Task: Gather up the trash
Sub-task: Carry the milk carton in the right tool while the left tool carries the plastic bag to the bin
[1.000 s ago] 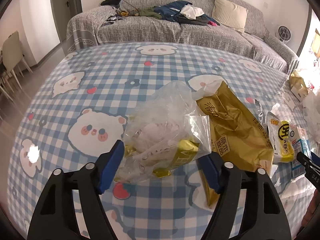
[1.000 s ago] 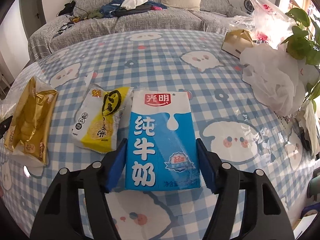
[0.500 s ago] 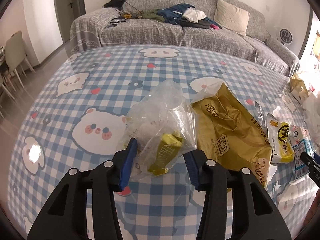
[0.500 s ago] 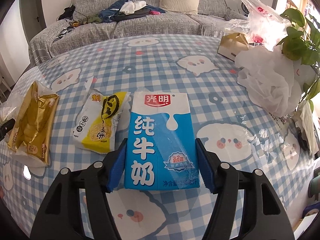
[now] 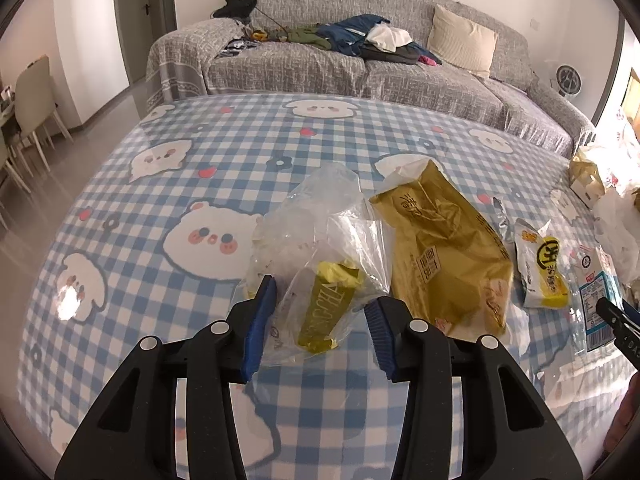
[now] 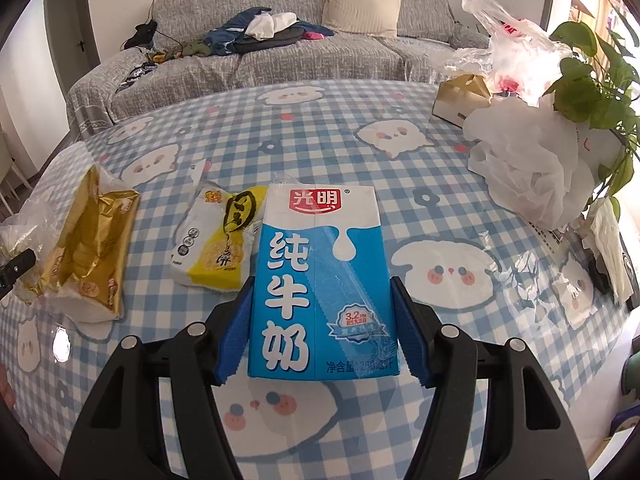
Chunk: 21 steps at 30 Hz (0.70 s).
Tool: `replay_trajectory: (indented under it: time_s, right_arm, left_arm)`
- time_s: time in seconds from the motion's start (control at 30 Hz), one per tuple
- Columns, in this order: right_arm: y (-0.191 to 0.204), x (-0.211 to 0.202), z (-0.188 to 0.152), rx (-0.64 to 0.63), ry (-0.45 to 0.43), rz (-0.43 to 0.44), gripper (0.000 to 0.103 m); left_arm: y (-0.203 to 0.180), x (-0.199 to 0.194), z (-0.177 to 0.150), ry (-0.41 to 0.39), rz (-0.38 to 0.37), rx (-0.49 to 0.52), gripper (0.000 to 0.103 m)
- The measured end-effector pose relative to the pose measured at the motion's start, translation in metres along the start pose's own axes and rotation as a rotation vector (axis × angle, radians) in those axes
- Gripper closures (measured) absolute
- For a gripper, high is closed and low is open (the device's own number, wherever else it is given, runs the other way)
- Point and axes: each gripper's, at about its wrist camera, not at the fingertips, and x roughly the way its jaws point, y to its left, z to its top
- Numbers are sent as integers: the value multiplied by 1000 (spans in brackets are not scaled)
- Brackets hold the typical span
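Note:
My left gripper (image 5: 320, 328) is shut on a crumpled clear plastic bag (image 5: 316, 224) with a yellow-green wrapper (image 5: 326, 312) inside; both blue pads press into its lower end. Just right of it on the table lie a gold foil bag (image 5: 444, 248) and a white-and-yellow snack packet (image 5: 544, 268). My right gripper (image 6: 322, 332) is shut on a blue-and-white milk carton (image 6: 320, 272), pads against its two sides. In the right wrist view the snack packet (image 6: 220, 236) and gold foil bag (image 6: 92, 248) lie to the carton's left.
A blue checked tablecloth (image 6: 400, 160) with bear prints covers the table. White plastic bags (image 6: 528, 168), a paper box (image 6: 460, 100) and a leafy plant (image 6: 592, 80) crowd the right side. A grey sofa (image 5: 360, 68) stands behind; chairs (image 5: 32, 100) at far left.
The left jaws have narrowed onto the clear bag and squeezed it, and that hand has drawn back a little. The right gripper keeps the carton and has risen slightly.

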Motion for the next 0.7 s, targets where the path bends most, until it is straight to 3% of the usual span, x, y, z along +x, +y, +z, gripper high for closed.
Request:
replay_trajectory:
  time_s: [0.7]
  right_arm:
    - [0, -52, -38, -6, -44, 27, 42]
  left_arm:
    - [-2, -64, -49, -26, -15, 17, 60]
